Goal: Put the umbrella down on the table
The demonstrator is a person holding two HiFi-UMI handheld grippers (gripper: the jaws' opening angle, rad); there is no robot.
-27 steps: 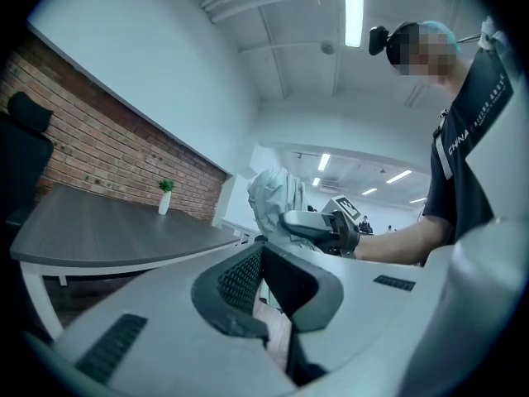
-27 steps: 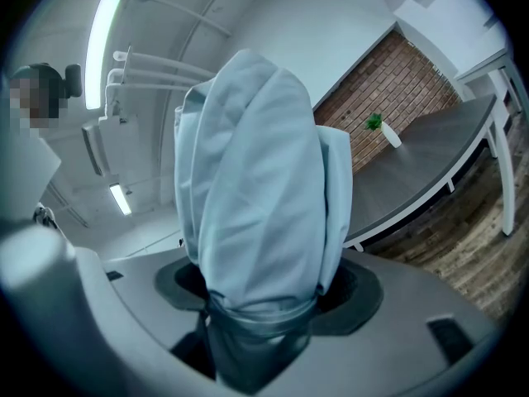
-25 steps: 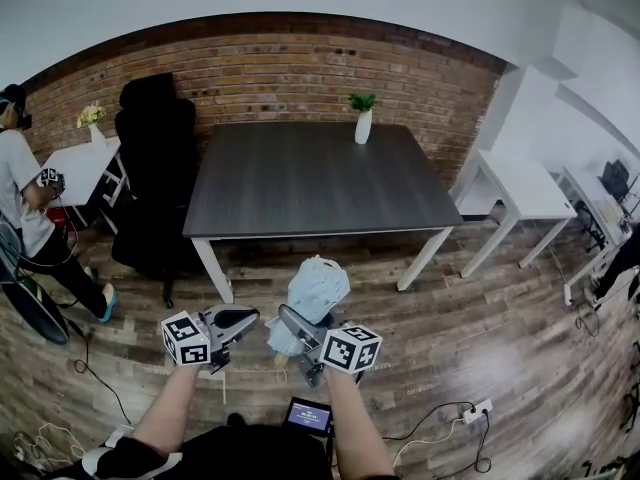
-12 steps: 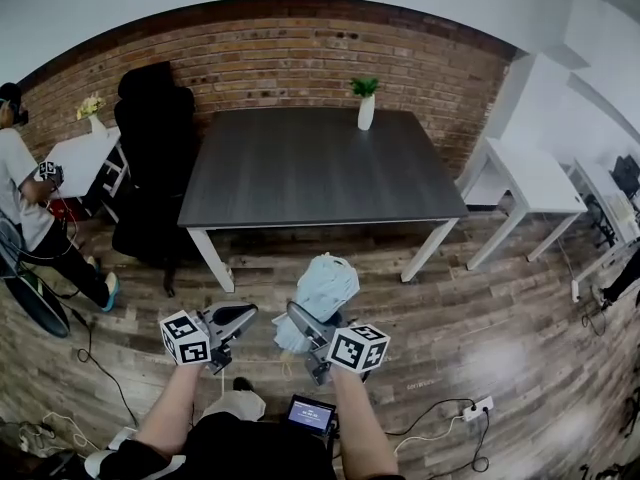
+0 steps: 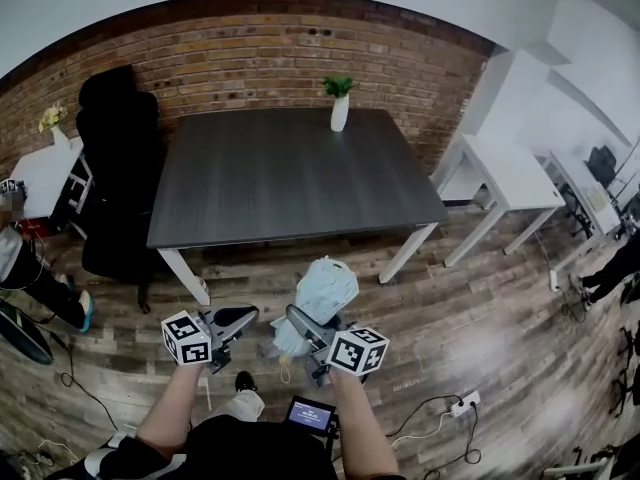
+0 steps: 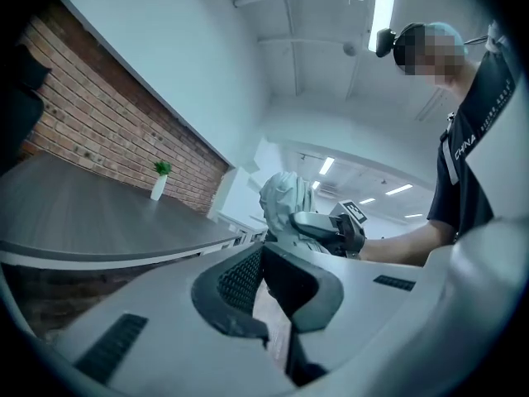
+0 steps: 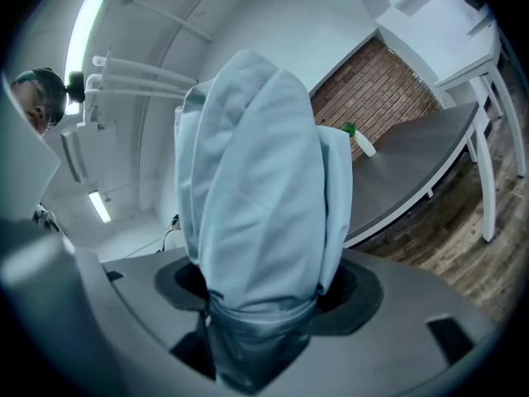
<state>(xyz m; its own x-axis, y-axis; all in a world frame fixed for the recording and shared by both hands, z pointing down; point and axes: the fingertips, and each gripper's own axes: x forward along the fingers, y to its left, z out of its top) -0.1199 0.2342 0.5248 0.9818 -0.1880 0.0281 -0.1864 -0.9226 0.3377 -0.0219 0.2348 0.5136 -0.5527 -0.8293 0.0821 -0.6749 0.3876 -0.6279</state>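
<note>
Right gripper [image 5: 305, 328]: fingers [image 7: 357, 294] clenched on the lower neck of the pale blue folded fabric umbrella [image 5: 318, 293], bundle pointing up and forward. Left gripper [image 5: 238, 318]: fingers [image 6: 238, 281] drawn together, nothing between them, held just beside the umbrella.

Change over the last second: both grippers sit as before against the body, but the room has slid. The dark grey rectangular table [image 5: 230, 218] has drifted left, the person at the left edge [image 5: 15, 263] is nearly out of frame, and a shoe [image 5: 245, 380] shows below. Reads as the carrier stepping and turning.

Umbrella is over the wood-plank floor [image 5: 480, 308], short of the surface's near edge. Carry phase; put-down not yet begun. White vase with green sprig [image 5: 339, 113] stands at the far edge, well apart from the likely drop zone.
</note>
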